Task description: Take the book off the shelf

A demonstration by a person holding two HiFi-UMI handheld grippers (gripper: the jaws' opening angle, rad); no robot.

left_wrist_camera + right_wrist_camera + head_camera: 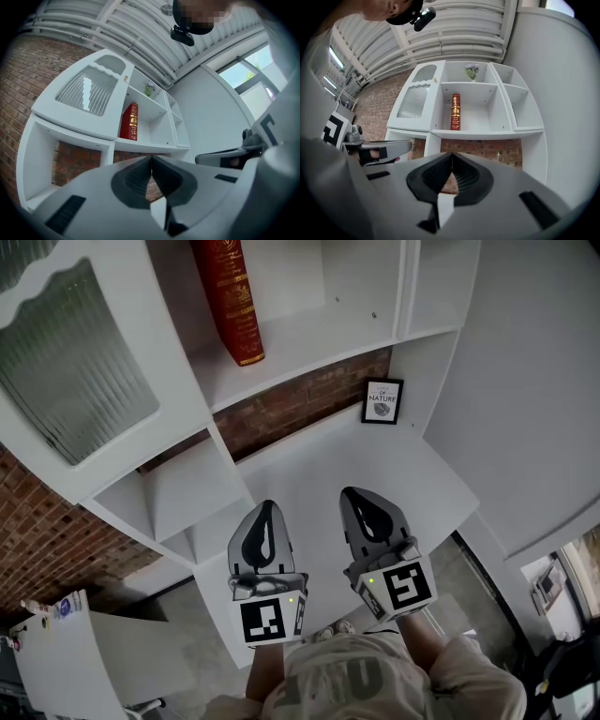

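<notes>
A red book (231, 298) with gold print stands upright on a white shelf (300, 348); it also shows as the red book (130, 122) and the red book (455, 112) in the two gripper views. My left gripper (265, 512) is held low in front of the unit, well below the book, jaws shut with nothing between them. Beside it my right gripper (356, 498) is also shut and empty. Both point up toward the shelving and touch nothing.
The white shelf unit has a ribbed glass door (70, 362) at the left and open compartments at the right. A small framed picture (382, 401) leans against the brick wall on the lower counter (366, 465). A small plant (471, 70) sits on the top shelf.
</notes>
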